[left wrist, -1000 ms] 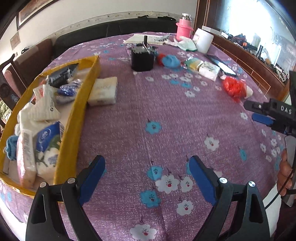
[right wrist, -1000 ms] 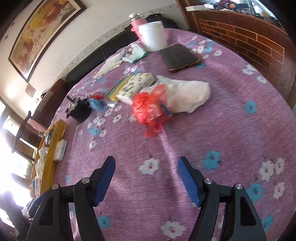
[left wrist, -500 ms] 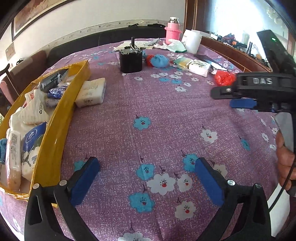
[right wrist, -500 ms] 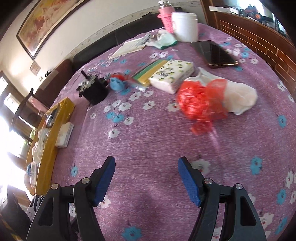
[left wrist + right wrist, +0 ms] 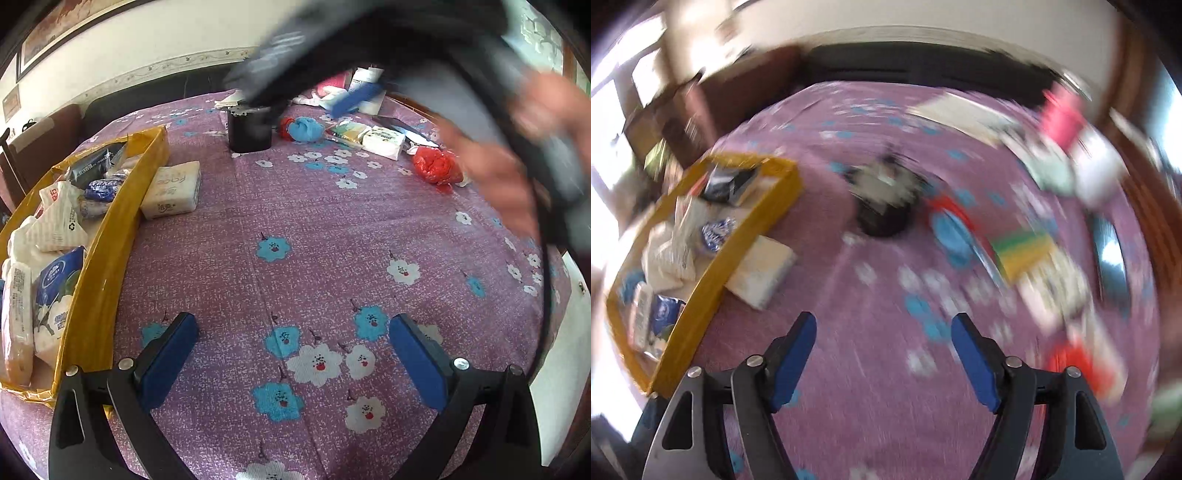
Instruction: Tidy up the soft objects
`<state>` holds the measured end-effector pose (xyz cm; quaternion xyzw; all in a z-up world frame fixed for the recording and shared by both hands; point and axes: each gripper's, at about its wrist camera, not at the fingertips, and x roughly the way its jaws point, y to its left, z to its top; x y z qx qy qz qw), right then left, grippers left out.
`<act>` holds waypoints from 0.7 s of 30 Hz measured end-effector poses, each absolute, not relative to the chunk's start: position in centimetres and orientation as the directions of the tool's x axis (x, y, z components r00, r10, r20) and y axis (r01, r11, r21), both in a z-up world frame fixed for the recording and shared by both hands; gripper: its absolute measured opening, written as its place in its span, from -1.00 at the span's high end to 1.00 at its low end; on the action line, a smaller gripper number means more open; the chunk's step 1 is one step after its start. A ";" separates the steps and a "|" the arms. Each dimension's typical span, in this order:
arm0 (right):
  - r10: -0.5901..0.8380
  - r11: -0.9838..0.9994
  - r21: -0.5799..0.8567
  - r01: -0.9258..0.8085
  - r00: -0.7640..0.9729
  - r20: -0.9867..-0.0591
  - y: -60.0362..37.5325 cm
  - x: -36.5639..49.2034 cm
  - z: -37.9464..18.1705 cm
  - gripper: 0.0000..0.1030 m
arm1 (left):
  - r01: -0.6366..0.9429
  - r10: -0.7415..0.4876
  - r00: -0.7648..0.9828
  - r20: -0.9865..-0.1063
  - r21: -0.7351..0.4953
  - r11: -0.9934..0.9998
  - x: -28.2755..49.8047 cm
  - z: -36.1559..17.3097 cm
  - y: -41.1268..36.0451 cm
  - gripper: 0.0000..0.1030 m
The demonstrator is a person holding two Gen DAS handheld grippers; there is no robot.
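Yellow cardboard tray (image 5: 110,236) stood at the table's left edge, packed with soft packets: white tissue packs, a blue-and-white pack and a dark pouch. Just outside its long wall lay a white rectangular tissue pack (image 5: 171,190), touching or nearly touching the tray. Other soft things sat well apart at the far right of the purple flowered tablecloth (image 5: 295,229): a blue fabric ball (image 5: 306,129), a white patterned tissue pack (image 5: 384,142) and a crumpled red plastic bag (image 5: 436,166).

The left gripper (image 5: 291,350) hovered over bare cloth with its blue pads (image 5: 168,354) spread to their widest and nothing between them; its jaws had just been opening. The right gripper (image 5: 882,354) was also released, its jaws having just widened a little, with only tablecloth between them. From the left wrist view it appeared as a dark blur (image 5: 332,48) across the top of the frame, carried by the person's hand (image 5: 509,173), covering part of the far table.

A black cylindrical pot (image 5: 248,129) stood near the table's far middle, between the tray and the blue ball. The right wrist view was heavily smeared, so small details there could not be told.
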<state>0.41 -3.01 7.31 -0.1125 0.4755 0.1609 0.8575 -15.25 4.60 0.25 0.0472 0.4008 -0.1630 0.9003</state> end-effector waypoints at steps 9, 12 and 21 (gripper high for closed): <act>0.130 0.876 -0.094 -0.473 0.420 -0.898 4.6 6.7 4.4 -0.54 | 0.349 -0.263 0.628 -0.732 -0.038 0.936 -15.8 0.2 4.5 -1.00; 0.154 0.880 -0.053 -0.471 0.389 -0.908 5.6 7.3 3.7 -0.45 | 0.355 -0.268 0.626 -0.732 -0.038 0.934 -15.8 0.3 4.5 -1.00; 0.193 0.846 -0.014 -0.533 0.331 -0.924 6.0 4.6 3.6 0.29 | 0.355 -0.258 0.625 -0.737 -0.026 0.934 -15.7 0.2 4.2 -1.00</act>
